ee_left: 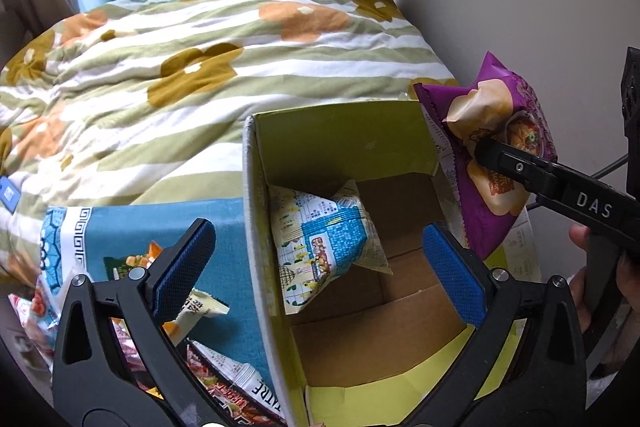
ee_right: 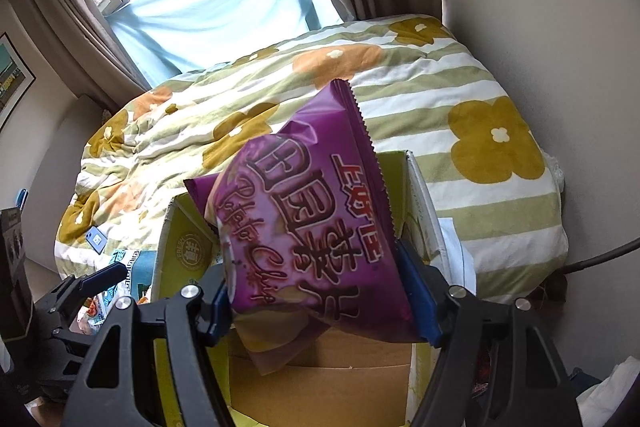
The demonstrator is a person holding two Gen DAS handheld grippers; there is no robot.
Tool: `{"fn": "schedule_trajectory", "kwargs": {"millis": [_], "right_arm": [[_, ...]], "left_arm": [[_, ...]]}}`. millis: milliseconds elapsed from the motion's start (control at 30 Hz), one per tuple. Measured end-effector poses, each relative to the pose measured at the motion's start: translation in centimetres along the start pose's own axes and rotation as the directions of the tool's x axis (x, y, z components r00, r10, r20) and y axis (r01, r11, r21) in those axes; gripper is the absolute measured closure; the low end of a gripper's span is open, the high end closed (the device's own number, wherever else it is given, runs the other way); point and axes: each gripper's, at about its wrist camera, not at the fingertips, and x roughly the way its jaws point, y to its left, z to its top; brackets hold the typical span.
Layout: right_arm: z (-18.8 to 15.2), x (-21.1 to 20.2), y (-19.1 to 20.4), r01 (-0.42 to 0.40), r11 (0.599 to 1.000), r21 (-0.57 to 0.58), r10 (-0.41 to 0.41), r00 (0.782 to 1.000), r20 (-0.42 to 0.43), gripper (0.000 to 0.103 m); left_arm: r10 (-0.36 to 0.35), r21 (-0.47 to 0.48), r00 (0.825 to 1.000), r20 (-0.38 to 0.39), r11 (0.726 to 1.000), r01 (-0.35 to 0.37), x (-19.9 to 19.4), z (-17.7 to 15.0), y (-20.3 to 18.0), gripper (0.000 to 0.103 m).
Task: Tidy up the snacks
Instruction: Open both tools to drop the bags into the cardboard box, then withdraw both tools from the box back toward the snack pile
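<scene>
An open cardboard box (ee_left: 340,143) with yellow-green inner walls stands against the bed. A blue-and-white snack bag (ee_left: 328,251) lies inside it, leaning on the left wall. My left gripper (ee_left: 318,231) hangs over the box mouth, open wide, its blue pads (ee_left: 184,267) touching nothing. My right gripper (ee_right: 320,291) is shut on a purple potato chip bag (ee_right: 304,227), held tilted above the box (ee_right: 176,239). In the left wrist view the purple bag (ee_left: 500,123) hangs over the box's right rim, pinched by a black finger (ee_left: 516,165).
Left of the box, a blue cloth (ee_left: 120,235) holds several loose snack packets (ee_left: 200,307). A green-striped floral quilt (ee_left: 200,67) covers the bed behind. A blue phone (ee_right: 96,237) lies on the quilt. A wall (ee_right: 540,7) and a cable (ee_right: 608,253) are at right.
</scene>
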Motion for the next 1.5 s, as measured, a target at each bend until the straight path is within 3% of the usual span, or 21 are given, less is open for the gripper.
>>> {"fn": "schedule_trajectory", "kwargs": {"millis": [67, 100, 133, 167, 200, 533, 900, 1067, 1300, 1500], "right_arm": [[0.2, 0.7, 0.0, 0.003, 1.0, 0.017, -0.003, 1.0, -0.006, 0.033], [0.3, 1.1, -0.2, 0.005, 1.0, 0.03, -0.005, 1.0, -0.017, 0.028], [0.3, 1.6, -0.3, 0.003, 0.999, 0.042, -0.002, 0.999, -0.039, 0.021], [0.2, 2.0, -0.5, 0.009, 0.999, 0.051, -0.005, 0.998, -0.063, 0.003], [-0.1, 2.3, -0.6, 0.016, 0.998, 0.055, -0.012, 0.997, -0.076, 0.0], [-1.8, 0.9, -1.1, 0.031, 0.999, 0.031, -0.029, 0.998, -0.055, 0.0], [-1.7, -5.8, 0.2, 0.023, 0.999, -0.036, -0.022, 0.999, 0.039, 0.0], [-2.2, -9.5, 1.6, 0.03, 0.994, -0.11, -0.02, 0.996, 0.092, 0.0], [-4.9, -13.9, 3.8, 0.03, 0.977, -0.209, 0.008, 0.984, 0.175, 0.0], [-8.2, -15.5, 6.7, -0.018, 0.951, -0.308, 0.087, 0.974, 0.21, 0.0]], "left_arm": [[0.014, -0.004, 1.0, 0.003, 1.0, -0.014, -0.1, -0.2, 0.4, 0.001], [0.02, -0.007, 1.0, 0.002, 1.0, -0.02, -0.3, -0.4, 0.6, 0.001], [0.024, -0.009, 1.0, 0.0, 1.0, -0.024, -0.3, -0.6, 0.8, 0.001], [0.028, -0.013, 1.0, -0.002, 1.0, -0.028, -0.4, -0.8, 1.0, 0.001], [0.032, -0.017, 0.999, -0.006, 0.999, -0.032, -0.3, -1.0, 1.2, 0.001], [0.04, -0.044, 0.999, 0.011, 0.998, -0.039, -1.6, -1.7, 1.4, 0.001], [0.079, -0.035, 0.987, 0.141, 0.997, -0.075, -8.8, -2.6, -0.8, 0.001], [0.118, -0.051, 0.968, 0.22, 0.993, -0.109, -13.5, -4.4, -1.5, 0.001], [0.203, -0.139, 0.924, 0.325, 0.976, -0.165, -19.7, -9.5, -1.0, 0.001], [0.288, -0.237, 0.898, 0.334, 0.947, -0.216, -23.1, -14.8, 1.8, 0.001]]}}
